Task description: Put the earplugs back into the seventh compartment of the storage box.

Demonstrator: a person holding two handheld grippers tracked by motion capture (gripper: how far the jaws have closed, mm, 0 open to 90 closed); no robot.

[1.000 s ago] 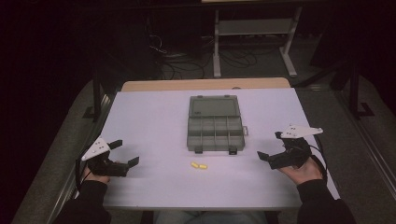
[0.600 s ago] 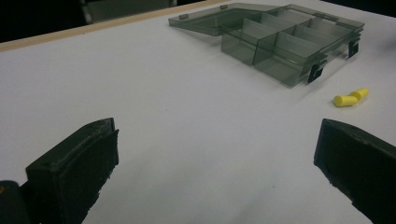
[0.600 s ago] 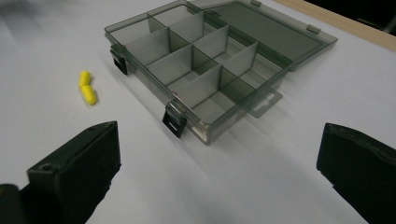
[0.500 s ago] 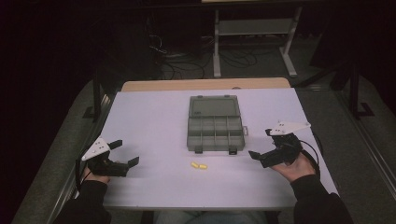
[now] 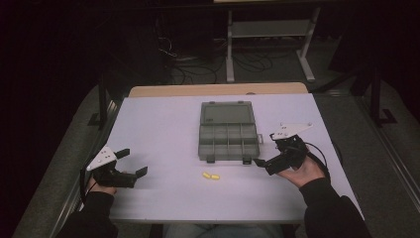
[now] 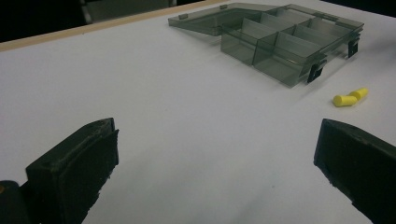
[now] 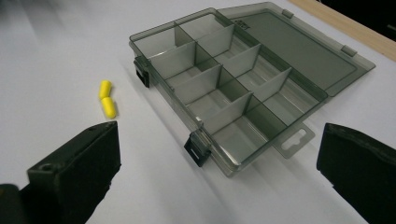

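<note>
Your left gripper [image 5: 132, 163] and right gripper [image 5: 265, 152] are both wide open (holding nothing), near the box [image 5: 228, 131] and two yellow plugs [image 5: 211, 175].

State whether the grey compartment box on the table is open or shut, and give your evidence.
Open. The compartment box has its lid folded back flat on the table, leaving the dividers and empty compartments exposed.

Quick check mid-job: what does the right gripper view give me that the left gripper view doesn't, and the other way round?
Right gripper view: the organizer box close up, its eight compartments bare, plus the hang tab at its near end.

Left gripper view: a broad stretch of bare table before the box, seen low from the side.

Both: the open box with its lid laid flat, two yellow earplugs beside it, and the view's own black jaws spread wide.
</note>
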